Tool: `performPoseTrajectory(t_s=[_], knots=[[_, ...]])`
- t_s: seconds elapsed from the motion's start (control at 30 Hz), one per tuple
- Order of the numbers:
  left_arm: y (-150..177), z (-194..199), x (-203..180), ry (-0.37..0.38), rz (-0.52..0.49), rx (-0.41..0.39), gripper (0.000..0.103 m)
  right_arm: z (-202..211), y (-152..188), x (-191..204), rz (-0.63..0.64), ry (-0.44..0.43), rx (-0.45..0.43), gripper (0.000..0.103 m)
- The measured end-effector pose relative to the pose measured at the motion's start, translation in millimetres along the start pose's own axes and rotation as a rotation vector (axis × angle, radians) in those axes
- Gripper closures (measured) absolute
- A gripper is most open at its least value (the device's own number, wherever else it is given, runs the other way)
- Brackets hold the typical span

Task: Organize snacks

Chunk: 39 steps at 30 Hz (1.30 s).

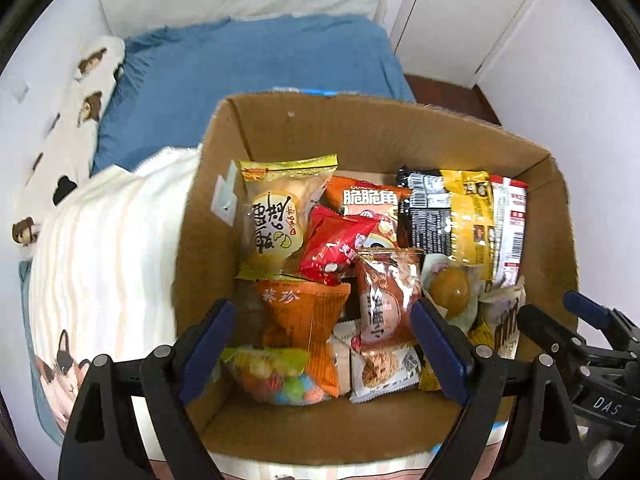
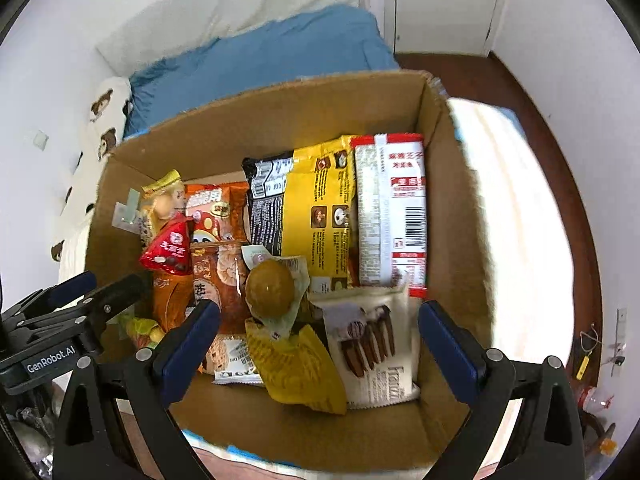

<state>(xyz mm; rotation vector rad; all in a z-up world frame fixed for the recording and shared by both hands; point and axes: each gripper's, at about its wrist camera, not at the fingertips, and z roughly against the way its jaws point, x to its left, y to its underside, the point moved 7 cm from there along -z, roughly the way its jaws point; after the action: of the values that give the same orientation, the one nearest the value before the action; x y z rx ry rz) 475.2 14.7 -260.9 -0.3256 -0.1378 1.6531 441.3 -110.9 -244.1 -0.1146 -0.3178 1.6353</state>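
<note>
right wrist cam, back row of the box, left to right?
Orange chip bag → black-and-yellow packet → red-and-white packet → right wall of the cardboard box. The pale bun pack at far left overlaps others, so I left it out.

left wrist: close above, looking down into open brown cardboard box (image 1: 384,136) from its left-near side | right wrist: same, from right-near side | shared: box of snack packets (image 2: 280,128), blue bed cover (image 1: 248,68) behind

A bed with a blue sheet (image 1: 256,76) fills the far side, white walls (image 2: 560,40) around, dark wooden floor (image 2: 520,92) at right.
</note>
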Motion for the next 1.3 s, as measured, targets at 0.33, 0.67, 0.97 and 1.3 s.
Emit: performPoseTrajectory(t_s=[0.33, 0.67, 0.97, 1.3], knots=[[33, 59, -3, -0.059, -0.032, -0.167, 0.0, 71, 42, 6, 0.031, 0.029, -0.172, 0.0], [72, 129, -6, -0.073, -0.023, -0.308, 0.0, 148, 82, 10, 0.049, 0.0, -0.299, 0.0], [117, 190, -20, -0.074, -0.032, -0.416, 0.0, 218, 133, 16, 0.07, -0.046, -0.391, 0.0], [166, 241, -26, -0.097, -0.046, -0.498, 0.0, 292, 194, 17, 0.1, -0.027, -0.51, 0.0]])
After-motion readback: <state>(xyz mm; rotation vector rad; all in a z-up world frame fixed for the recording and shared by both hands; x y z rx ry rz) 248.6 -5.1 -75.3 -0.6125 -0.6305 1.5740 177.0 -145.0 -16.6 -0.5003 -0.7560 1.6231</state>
